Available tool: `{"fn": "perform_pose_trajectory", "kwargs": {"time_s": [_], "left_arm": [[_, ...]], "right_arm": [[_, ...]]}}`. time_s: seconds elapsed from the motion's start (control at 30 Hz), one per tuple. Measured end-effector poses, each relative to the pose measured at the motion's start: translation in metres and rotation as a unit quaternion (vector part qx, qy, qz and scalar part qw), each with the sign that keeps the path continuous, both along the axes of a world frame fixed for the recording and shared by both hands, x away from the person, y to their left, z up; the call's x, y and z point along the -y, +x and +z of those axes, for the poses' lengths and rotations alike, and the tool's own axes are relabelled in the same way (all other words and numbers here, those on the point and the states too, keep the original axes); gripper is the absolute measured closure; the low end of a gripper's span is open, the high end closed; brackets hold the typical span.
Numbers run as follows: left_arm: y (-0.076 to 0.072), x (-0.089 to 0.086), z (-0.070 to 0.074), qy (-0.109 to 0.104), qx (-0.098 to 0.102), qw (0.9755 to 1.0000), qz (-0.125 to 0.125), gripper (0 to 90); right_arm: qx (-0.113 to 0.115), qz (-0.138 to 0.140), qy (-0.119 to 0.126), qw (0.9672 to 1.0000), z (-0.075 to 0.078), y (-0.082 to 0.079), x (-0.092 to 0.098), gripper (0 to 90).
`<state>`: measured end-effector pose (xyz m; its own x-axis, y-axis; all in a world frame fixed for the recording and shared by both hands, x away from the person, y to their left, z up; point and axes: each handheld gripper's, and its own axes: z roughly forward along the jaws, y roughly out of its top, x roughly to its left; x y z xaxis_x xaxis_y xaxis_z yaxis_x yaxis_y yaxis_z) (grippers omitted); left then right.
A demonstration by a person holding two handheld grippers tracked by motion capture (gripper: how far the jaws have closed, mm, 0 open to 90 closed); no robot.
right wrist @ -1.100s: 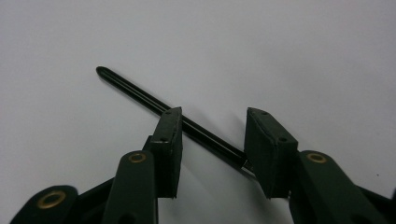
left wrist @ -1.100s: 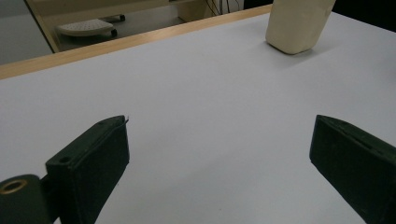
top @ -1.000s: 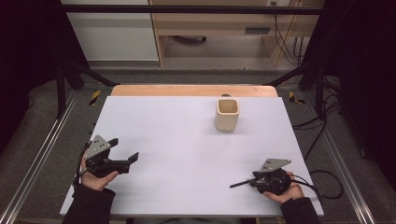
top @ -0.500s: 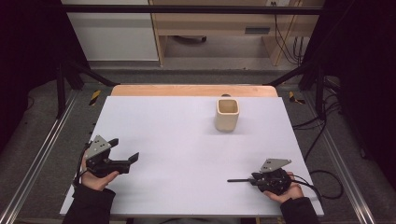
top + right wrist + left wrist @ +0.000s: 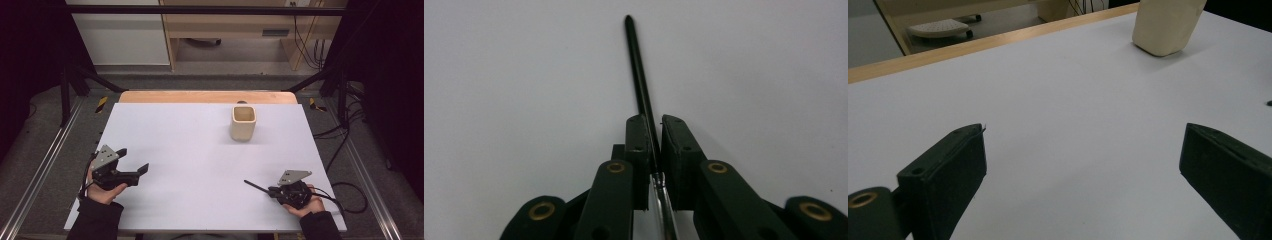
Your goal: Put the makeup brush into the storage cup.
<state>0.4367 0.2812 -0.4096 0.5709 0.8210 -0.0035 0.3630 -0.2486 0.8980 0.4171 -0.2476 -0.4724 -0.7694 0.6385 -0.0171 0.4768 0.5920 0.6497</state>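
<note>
Black and thin, the pen [image 5: 640,80] sits between the jaws of my right gripper [image 5: 651,125], and I read them as pinched onto it: in the right gripper view the two pads stand close either side of the shaft, with the clear end of the pen running back between the arms. Those jaws have just been closing, and the pen is what they have closed on. From the high view the pen [image 5: 256,186] juts out of the right gripper [image 5: 272,191] toward the middle of the table [image 5: 190,150], low over the white surface; I cannot tell whether its tip touches the top.

My left gripper [image 5: 142,170] rests near the table's left front edge with its jaws spread wide and nothing between them, which the left gripper view confirms: only bare white table lies in the gap.

Well apart from both hands, the beige cup [image 5: 243,122] stands upright toward the far side, right of centre, and looks empty from above.

So I judge the pickup as just secured and little else done. If the pen is bound for the cup, what is left is the lift, the carry across the open table, and the drop into the cup's mouth.
</note>
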Motion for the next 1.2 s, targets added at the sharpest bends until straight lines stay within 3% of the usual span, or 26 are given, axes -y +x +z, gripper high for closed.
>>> {"fn": "perform_pose_trajectory", "kwargs": {"time_s": [0.6, 0.9, 1.03, 1.2], "left_arm": [[0.000, 0.000, -0.001, 0.004, -0.003, 1.0000, -0.002, 4.5], [0.000, 0.000, 0.000, 0.002, -0.003, 1.0000, -0.002, 4.5], [0.001, 0.001, 0.000, 0.002, -0.003, 1.0000, -0.003, 4.4], [0.001, 0.002, -0.002, 0.005, -0.006, 1.0000, -0.005, 4.5]], "right_arm": [[-0.004, -0.003, -0.001, 1.0000, 0.001, 0.000, -0.001, 82.8], [0.001, -0.009, -0.009, 0.9999, 0.006, -0.001, -0.004, 66.6], [0.010, -0.023, -0.017, 0.9995, 0.021, -0.001, -0.003, 59.7], [0.002, -0.023, -0.031, 0.9992, 0.034, 0.000, -0.008, 56.0]]}}
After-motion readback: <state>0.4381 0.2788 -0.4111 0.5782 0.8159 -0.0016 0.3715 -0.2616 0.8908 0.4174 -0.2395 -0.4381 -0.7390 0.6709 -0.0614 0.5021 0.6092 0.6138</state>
